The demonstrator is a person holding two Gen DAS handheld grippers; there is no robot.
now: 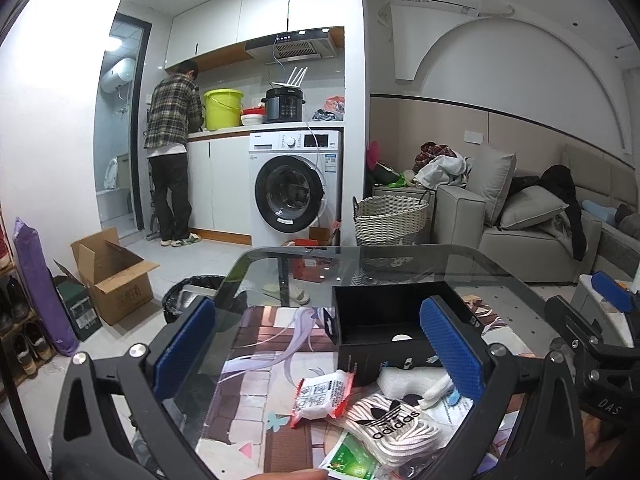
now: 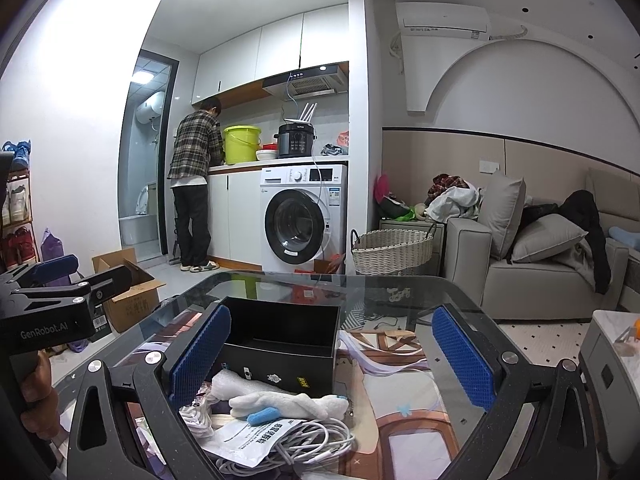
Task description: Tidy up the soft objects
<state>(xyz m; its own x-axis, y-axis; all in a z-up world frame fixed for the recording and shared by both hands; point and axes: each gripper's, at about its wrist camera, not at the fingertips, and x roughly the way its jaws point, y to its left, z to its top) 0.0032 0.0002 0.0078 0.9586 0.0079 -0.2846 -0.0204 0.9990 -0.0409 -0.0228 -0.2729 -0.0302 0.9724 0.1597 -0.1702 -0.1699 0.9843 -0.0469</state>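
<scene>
Left wrist view is showing the left gripper [image 1: 320,344] hanging over a glass table [image 1: 400,258] with its two blue padded fingers [image 1: 452,352] spread wide and holding nothing. Between them is lying a little heap of soft things: a small white packet with red edges [image 1: 322,396], a bundle of white striped shoelaces with a black logo band [image 1: 394,420] and a flat green sachet [image 1: 352,460]. A white foam piece [image 1: 404,380] is resting just behind the laces, touching the open black cardboard box [image 1: 384,316]. The box is standing upright with its top open, so I think the soft things are meant to go inside it. Something small and pale is lying on its floor, but I cannot tell what.

From the right wrist camera, the right gripper [image 2: 332,356] is also hanging with its fingers wide apart and empty. A fluffy white plush strip with blue tips [image 2: 288,400] is lying near the front of the box, between the fingers. Under it are sitting a coil of white cable [image 2: 312,444] and a white printed bag [image 2: 248,440]. All of these are outside the box, so the sorting is looking hardly begun.

Both grippers are held open and low, probably to get ready to pinch something. The plush strip is on top of the cable, so it looks easiest to lift first. The laces and cable are loose and floppy, so loops could slip out or drag a neighbour along.
</scene>
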